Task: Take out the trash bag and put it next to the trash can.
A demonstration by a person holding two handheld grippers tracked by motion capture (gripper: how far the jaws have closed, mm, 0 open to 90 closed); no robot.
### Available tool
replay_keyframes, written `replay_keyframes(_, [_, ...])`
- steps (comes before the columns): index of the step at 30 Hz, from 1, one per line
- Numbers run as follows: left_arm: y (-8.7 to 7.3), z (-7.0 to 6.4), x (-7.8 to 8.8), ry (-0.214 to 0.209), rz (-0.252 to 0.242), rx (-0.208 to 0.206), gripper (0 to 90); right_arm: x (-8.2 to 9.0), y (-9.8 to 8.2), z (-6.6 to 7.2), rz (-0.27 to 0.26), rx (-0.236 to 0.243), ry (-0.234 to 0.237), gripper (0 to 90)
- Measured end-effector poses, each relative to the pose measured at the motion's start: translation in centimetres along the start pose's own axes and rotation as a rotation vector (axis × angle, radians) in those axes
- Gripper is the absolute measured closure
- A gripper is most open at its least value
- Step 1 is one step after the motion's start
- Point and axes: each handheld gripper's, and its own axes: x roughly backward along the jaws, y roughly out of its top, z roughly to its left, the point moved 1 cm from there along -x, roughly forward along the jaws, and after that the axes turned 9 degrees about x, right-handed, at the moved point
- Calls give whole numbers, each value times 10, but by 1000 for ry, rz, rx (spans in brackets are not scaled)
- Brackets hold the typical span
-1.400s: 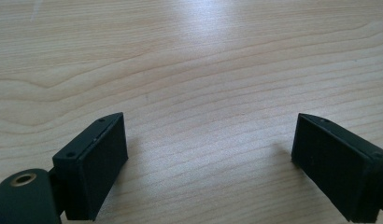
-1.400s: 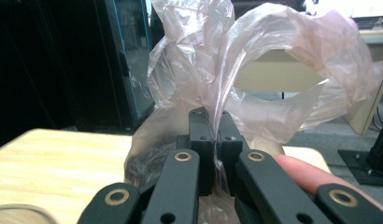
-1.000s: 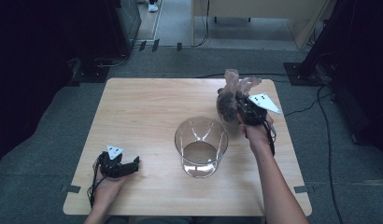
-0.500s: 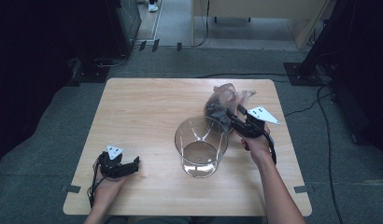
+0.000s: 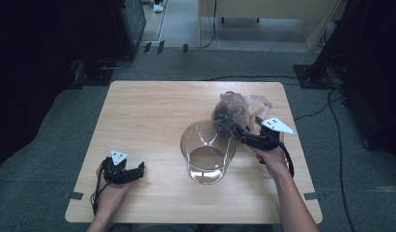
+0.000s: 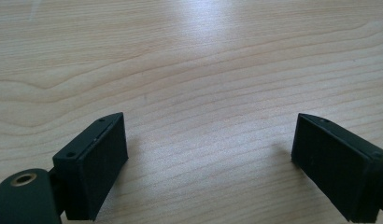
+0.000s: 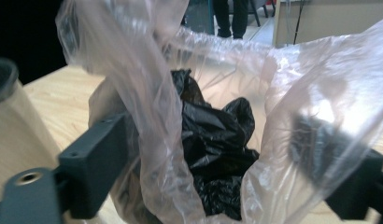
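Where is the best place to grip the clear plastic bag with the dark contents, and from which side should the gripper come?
Probably the loose, crumpled top of the clear plastic bag, above the dark contents. The film there stands up in thin folds that open jaws can pinch. Come from the right gripper's side, away from the glass jar standing close beside the bag.

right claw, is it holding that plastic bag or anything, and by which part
Nothing is held. The right claw has just been opening; its jaws stand wide, with the clear plastic bag's loose top between them, unpinched.
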Motion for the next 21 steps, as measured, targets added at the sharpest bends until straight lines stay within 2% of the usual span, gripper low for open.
replay_keyframes(5, [0, 0, 0, 0, 0, 0, 102, 1, -7, 4, 33, 42, 32, 0])
replay_keyframes(8, [0, 0, 0, 0, 1, -1, 103, 2, -11, 6, 43, 43, 37, 0])
replay_keyframes(21, [0, 0, 0, 0, 1, -2, 102, 16, -32, -3, 82, 16, -30, 0])
